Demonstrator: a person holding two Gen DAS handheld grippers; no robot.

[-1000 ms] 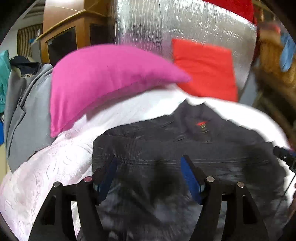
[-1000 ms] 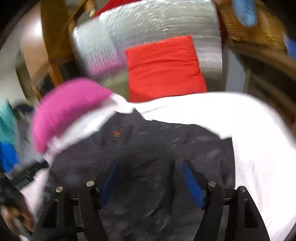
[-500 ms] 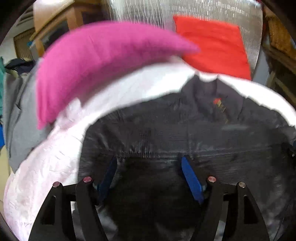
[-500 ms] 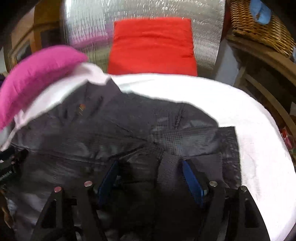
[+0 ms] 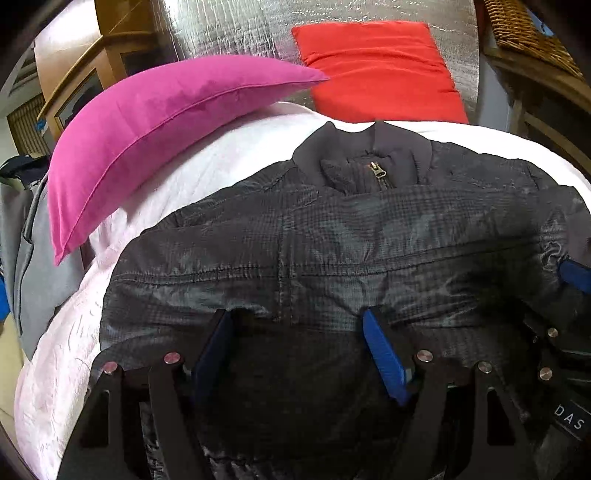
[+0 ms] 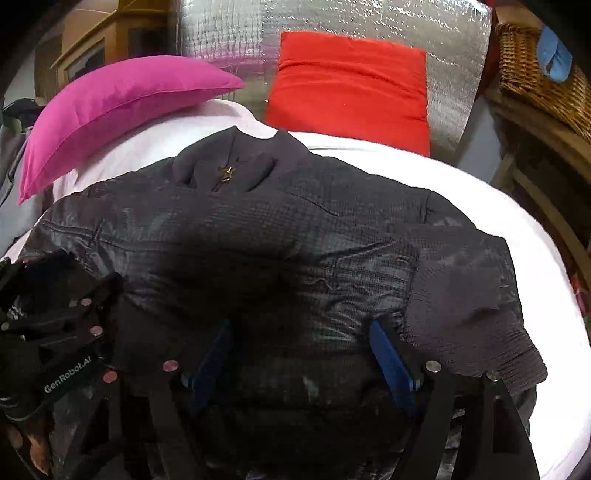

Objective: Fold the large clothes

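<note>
- A home, most likely a bedroom: beyond the tongs lies a bed [image 5: 236, 166] under a white quilted cover.
- A magenta pillow [image 5: 159, 129] sits up and left of the tongs; a red cushion [image 6: 351, 88] leans straight ahead against a silver foil-faced panel [image 6: 369, 18].
- A wooden cabinet [image 5: 92, 74] stands far left, a wicker basket [image 6: 539, 74] on wooden furniture far right.
- Grey clothing [image 5: 33, 266] hangs at the left edge.
</note>
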